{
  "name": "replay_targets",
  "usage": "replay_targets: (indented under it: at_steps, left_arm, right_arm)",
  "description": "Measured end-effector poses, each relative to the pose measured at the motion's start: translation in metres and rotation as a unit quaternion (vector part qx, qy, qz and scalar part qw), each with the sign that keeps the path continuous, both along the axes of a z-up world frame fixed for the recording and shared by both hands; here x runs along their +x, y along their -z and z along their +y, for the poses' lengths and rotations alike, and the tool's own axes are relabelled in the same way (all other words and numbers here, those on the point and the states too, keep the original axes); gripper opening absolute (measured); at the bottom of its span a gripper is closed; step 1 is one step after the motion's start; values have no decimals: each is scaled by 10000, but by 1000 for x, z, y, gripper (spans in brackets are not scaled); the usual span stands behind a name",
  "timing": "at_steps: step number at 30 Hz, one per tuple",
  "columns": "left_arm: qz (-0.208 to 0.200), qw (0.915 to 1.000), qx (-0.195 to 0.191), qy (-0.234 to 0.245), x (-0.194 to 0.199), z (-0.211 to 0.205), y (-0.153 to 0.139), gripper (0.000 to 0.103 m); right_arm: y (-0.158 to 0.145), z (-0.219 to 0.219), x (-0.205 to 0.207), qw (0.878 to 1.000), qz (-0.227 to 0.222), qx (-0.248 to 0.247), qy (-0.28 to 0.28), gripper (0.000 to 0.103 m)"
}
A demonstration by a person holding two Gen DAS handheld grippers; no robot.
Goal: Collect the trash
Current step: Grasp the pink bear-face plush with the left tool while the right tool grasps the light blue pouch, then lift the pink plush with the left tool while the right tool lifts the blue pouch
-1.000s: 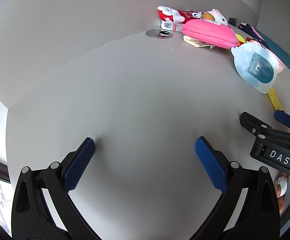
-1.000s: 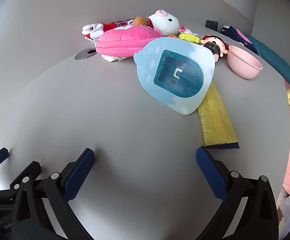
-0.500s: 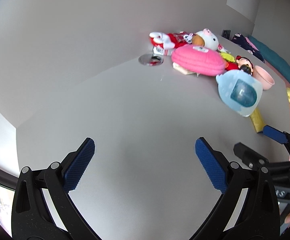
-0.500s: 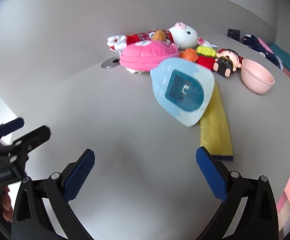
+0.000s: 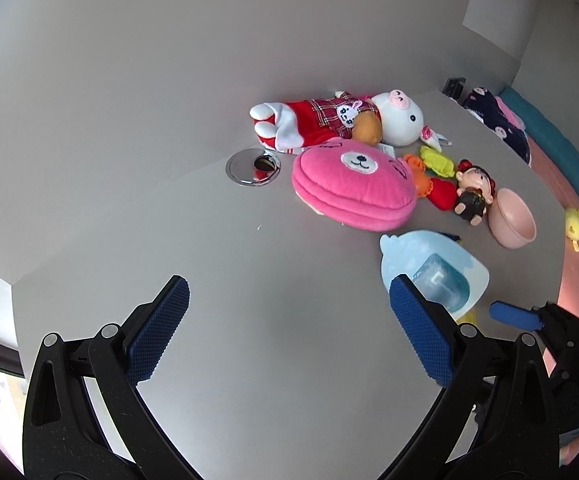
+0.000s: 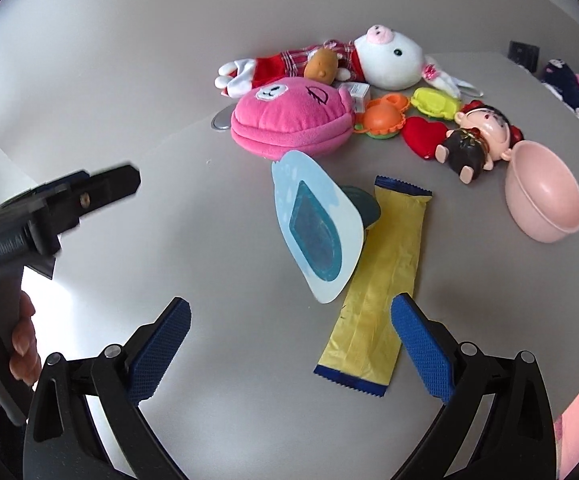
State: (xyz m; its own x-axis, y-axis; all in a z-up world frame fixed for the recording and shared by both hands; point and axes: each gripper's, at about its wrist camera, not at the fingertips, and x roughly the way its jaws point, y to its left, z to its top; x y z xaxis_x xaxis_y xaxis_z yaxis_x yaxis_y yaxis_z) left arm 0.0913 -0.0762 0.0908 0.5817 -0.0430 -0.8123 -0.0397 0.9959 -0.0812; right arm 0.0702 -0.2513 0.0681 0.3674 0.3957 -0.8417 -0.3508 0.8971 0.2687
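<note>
**Both claws spread above the worktop, wrapper lying near the right one**

The left claw (image 5: pixel 289 320) hangs over a bare stretch of the grey worktop (image 5: pixel 249 280), its blue pads wide apart and nothing between them. The right claw (image 6: pixel 289 344) is likewise released, holding nothing, and is set just above the near end of a long yellow wrapper (image 6: pixel 373 292) with dark blue crimped ends. That wrapper lies flat on the worktop, running away from the claw toward the toys; its near end sits between the two pads but closer to the right-hand one, and I cannot tell whether anything touches it.

A pale blue blister pack (image 6: pixel 317 228) with a teal window leans tilted over the wrapper's left edge. Beyond it lies a pink plush cushion (image 6: pixel 289 120) with a bear face, and behind that a white plush pig (image 6: pixel 389 60) in a red plaid dress. To the right are a doll (image 6: pixel 477 136) lying on its side, a red heart (image 6: pixel 421 132), orange and yellow-green plastic toys, and a pink bowl (image 6: pixel 545 200) tipped on its side. A round metal grommet (image 5: pixel 253 166) is set in the worktop beside the cushion.
</note>
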Motion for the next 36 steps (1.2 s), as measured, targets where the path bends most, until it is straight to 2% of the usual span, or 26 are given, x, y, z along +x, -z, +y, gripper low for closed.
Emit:
replay_targets:
  at_steps: [4, 6, 11, 16, 17, 18, 20, 25, 32, 36]
  left_arm:
    - [163, 9994, -246, -158, 24, -4, -1, 97]
    - [201, 9994, -170, -233, 34, -9, -1, 97]
    - [302, 9982, -433, -281, 60, -17, 4, 97]
    - [569, 9949, -717, -414, 87, -22, 16, 97]
    - [622, 9940, -780, -450, 92, -22, 18, 97]
    - [667, 9929, -858, -487, 97, -22, 20, 97]
    - [811, 9890, -1089, -582, 108, -21, 26, 97]
    - [1028, 9812, -1460, -728, 127, -18, 42, 97]
    - [1185, 9655, -2114, -952, 139, -14, 63, 97]
    - [1141, 9522, -2633, -1047, 138, -12, 75, 81]
  right_arm:
    - [3, -4, 11, 9995, 29, 14, -298, 88]
    - [5, -4, 17, 9991, -12, -57, -416, 73]
    - [8, -4, 33, 9981, -79, -147, -600, 60]
    - [5, 0, 42, 9956, -233, -167, -890, 56]
    - [4, 1, 42, 9945, -280, -192, -988, 50]
    - [4, 3, 42, 9933, -333, -255, -1078, 36]
    - [6, 2, 45, 9919, -244, -202, -1234, 22]
    - [7, -14, 58, 9913, 175, 374, -1251, 15]
    - [-8, -50, 64, 9902, 255, 662, -1202, 13]
    - [-18, -64, 69, 9915, 210, 721, -1066, 13]
